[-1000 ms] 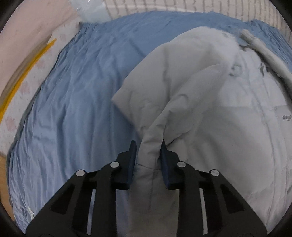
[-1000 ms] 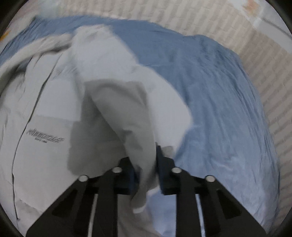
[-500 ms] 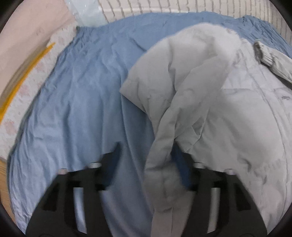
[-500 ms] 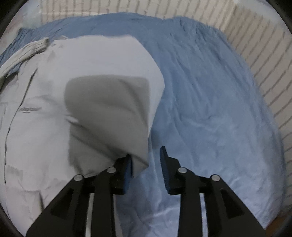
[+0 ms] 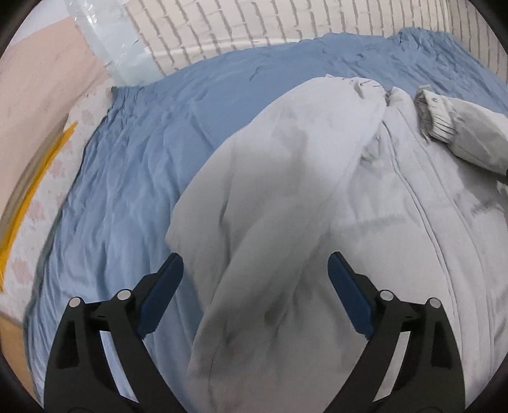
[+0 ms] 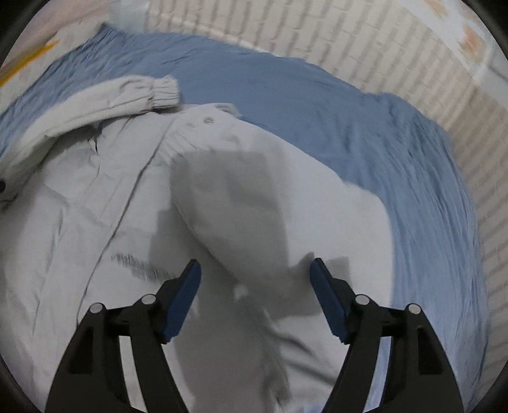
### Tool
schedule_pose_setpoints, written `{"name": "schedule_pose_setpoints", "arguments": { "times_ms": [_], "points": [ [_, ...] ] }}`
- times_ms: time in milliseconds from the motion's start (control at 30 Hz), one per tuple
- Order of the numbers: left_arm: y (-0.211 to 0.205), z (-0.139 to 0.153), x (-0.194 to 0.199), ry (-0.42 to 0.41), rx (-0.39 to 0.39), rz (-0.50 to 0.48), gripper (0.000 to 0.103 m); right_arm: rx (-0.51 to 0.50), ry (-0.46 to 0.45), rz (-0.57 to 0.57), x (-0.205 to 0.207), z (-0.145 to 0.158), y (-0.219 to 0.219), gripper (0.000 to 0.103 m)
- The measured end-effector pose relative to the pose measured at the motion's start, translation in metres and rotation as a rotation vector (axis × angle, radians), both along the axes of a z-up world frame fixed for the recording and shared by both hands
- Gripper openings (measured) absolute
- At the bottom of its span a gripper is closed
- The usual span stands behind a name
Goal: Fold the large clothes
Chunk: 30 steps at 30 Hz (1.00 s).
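- We see a pale grey jacket [image 5: 365,222] spread on a blue sheet [image 5: 133,178] that covers the bed; a white brick wall [image 5: 254,28] runs behind it
- Left claw [image 5: 255,279]: its jaws have just been opening and now stand wide apart. A folded ridge of the jacket lies between the blue pads [image 5: 165,286], neither pad pressing on it, so we note nothing held
- Right claw [image 6: 255,279]: its jaws have likewise just been opening and stand well apart. Jacket cloth lies under and between them, loose, with no pad gripping it
- In the left wrist view, a sleeve with a ribbed cuff [image 5: 435,117] lies across the upper right part of the jacket; the zip line [image 5: 425,206] runs down the body beside it
- In the right wrist view, the same cuff [image 6: 162,92] rests at the jacket's upper left edge, touching the sheet; a small snap button [image 6: 208,120] shows near the collar
- Dark lettering on the chest [image 6: 139,267] is blurred; we cannot read it
- At far left, a pale patterned cloth with a yellow stripe [image 5: 28,197] borders the sheet
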State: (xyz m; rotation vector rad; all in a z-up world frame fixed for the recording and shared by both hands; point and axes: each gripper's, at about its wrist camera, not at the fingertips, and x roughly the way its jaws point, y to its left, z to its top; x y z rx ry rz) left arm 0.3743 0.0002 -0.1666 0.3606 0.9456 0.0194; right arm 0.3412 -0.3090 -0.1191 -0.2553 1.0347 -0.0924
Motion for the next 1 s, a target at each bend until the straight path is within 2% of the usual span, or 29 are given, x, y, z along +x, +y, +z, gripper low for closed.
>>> {"name": "schedule_pose_setpoints", "arguments": {
  "times_ms": [33,100,133,167,233,300,333,400,433,533,567,633,667,767,833,900,967,1000],
  "points": [
    [-0.005,-0.003,0.012,0.005,0.014,0.01,0.088,-0.007,0.005,0.011,0.005,-0.003,0.001,0.072],
    [-0.007,-0.008,0.033,0.025,0.032,0.039,0.068,-0.022,0.023,0.027,0.024,-0.013,0.009,0.072],
    [-0.005,-0.01,0.043,0.041,0.027,0.057,0.05,-0.021,0.031,0.033,0.029,-0.017,0.01,0.072],
    [0.0,-0.012,0.052,0.061,0.007,0.077,0.041,-0.02,0.04,0.042,0.038,-0.024,0.012,0.072],
    [0.025,-0.007,0.068,0.082,-0.085,0.149,0.036,-0.011,0.056,0.046,0.044,-0.031,0.01,0.064],
    [0.054,0.0,0.076,0.086,-0.17,0.218,0.031,0.046,0.089,0.04,0.049,-0.04,0.005,0.041],
    [0.077,0.004,0.079,0.087,-0.22,0.271,0.027,0.083,0.093,0.026,0.049,-0.042,0.001,0.039],
    [0.112,0.006,0.081,0.093,-0.242,0.353,0.023,0.147,0.092,0.003,0.049,-0.043,-0.007,0.026],
    [0.129,0.005,0.08,0.103,-0.255,0.382,0.023,0.192,0.091,-0.012,0.047,-0.042,-0.011,0.023],
    [0.173,0.0,0.069,0.133,-0.288,0.427,0.026,0.239,0.078,-0.03,0.046,-0.035,-0.014,0.015],
    [0.177,-0.003,0.064,0.136,-0.269,0.427,0.04,0.246,0.072,-0.033,0.044,-0.032,-0.016,0.014],
    [0.177,-0.01,0.053,0.112,-0.165,0.424,0.058,0.258,0.056,-0.044,0.042,-0.027,-0.016,0.012],
    [0.177,-0.014,0.045,0.103,-0.149,0.409,0.058,0.266,0.055,-0.049,0.042,-0.026,-0.017,0.011],
    [0.178,-0.012,0.035,0.1,-0.136,0.393,0.058,0.279,0.049,-0.049,0.037,-0.023,-0.01,0.008],
    [0.163,-0.004,0.036,0.077,-0.116,0.365,0.061,0.285,0.04,-0.032,0.031,-0.017,-0.005,0.005],
    [0.153,0.006,0.031,0.052,-0.105,0.348,0.068,0.301,0.021,-0.004,0.028,-0.006,0.005,0.005],
    [0.139,0.018,0.022,0.019,-0.125,0.323,0.084,0.333,-0.001,0.017,0.02,0.008,0.017,0.005],
    [0.139,0.024,0.012,0.004,-0.135,0.309,0.085,0.353,-0.01,0.031,0.016,0.016,0.025,0.005]
  ]
}}
